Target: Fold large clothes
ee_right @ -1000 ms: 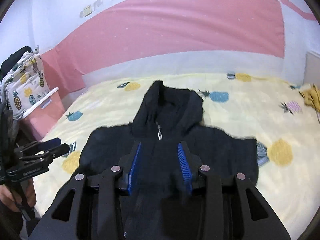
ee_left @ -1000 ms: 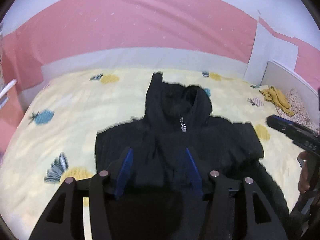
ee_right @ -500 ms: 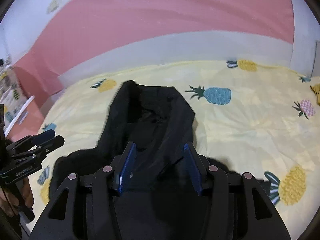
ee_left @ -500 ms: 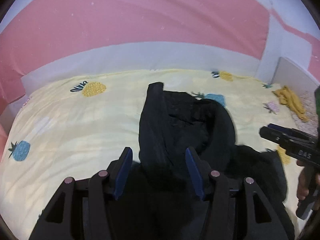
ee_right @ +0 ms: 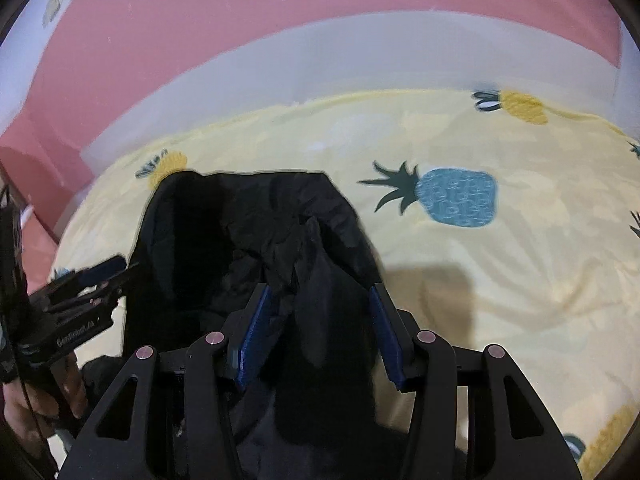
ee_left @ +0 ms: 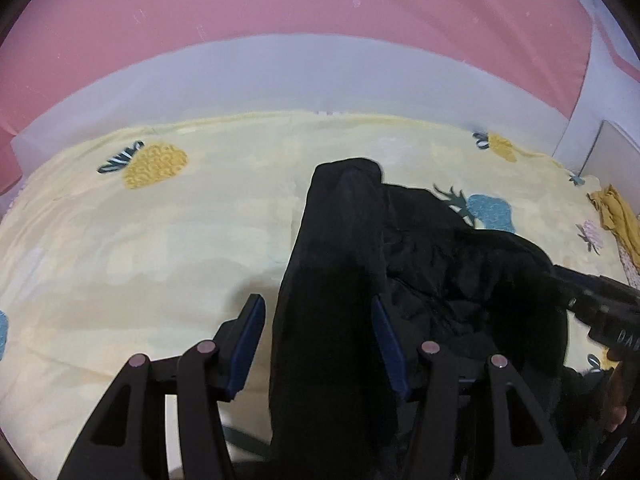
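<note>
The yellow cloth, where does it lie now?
In the left wrist view the yellow cloth lies at the right edge of the bed, beyond the black jacket.

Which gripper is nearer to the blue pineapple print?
Right. The blue pineapple lies just ahead-right of the right gripper; the left gripper sits across the black hoodie from it.

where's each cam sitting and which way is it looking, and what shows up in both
Left wrist: rides the left gripper, looking forward and down over the black jacket on the pineapple sheet; the right gripper and a hand show at the right edge.
Right wrist: rides the right gripper, same downward look; the left gripper and a hand show at the left edge.
Shared: jacket, sheet, pink wall, blue pineapple print.
</note>
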`<state>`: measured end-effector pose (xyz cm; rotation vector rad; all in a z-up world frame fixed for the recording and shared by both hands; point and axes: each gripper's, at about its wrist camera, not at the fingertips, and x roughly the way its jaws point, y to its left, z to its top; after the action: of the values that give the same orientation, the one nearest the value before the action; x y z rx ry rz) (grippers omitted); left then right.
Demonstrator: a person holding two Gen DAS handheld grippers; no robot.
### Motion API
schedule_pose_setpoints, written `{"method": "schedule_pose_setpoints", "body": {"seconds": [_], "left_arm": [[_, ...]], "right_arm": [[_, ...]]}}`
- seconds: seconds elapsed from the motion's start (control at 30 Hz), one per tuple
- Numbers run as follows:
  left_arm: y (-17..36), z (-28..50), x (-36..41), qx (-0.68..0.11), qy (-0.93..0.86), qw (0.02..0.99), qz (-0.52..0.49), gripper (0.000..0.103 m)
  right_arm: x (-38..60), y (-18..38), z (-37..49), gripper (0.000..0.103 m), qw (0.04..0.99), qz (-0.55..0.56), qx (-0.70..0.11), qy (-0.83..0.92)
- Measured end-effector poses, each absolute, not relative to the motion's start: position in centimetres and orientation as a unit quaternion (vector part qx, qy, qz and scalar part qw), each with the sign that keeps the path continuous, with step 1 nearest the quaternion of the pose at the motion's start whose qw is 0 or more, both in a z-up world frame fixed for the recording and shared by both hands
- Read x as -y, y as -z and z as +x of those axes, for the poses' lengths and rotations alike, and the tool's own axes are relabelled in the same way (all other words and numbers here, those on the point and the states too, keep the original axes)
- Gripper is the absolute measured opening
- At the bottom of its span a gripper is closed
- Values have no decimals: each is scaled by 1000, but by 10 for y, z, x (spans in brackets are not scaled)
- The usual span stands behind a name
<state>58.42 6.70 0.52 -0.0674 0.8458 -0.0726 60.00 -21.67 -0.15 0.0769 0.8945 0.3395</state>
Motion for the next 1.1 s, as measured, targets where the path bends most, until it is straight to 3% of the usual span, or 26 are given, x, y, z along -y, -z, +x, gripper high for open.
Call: {"method": "schedule_pose_setpoints", "body": {"seconds": [0.07,0.1,0.13,0.23,0.57,0.7,1.1], "left_arm": [[0,592,-65,-416,35,908,-34,52],[1,593,-64,-416,35,908,-31,32],[2,593,-63,-418,34,907,-27,18],[-10,576,-66,-400,33,916,-26,7],[-98,445,-97,-302,51,947,-92,6],[-112,385,-108,-282,64,951,-105,6],[-37,277,-116,-346,55,929,-115,6]], "right_arm": [[209,8,610,50,883,16,-441,-159],[207,10,613,42,882,9,-446,-151],[206,9,613,17,883,6,-446,-146],[207,-3,603,11,889,10,-431,-154],[232,-88,474,8,921,44,-331,-202],[249,-97,417,8,921,80,-315,-214],[274,1,319,8,881,105,-414,-203]]}}
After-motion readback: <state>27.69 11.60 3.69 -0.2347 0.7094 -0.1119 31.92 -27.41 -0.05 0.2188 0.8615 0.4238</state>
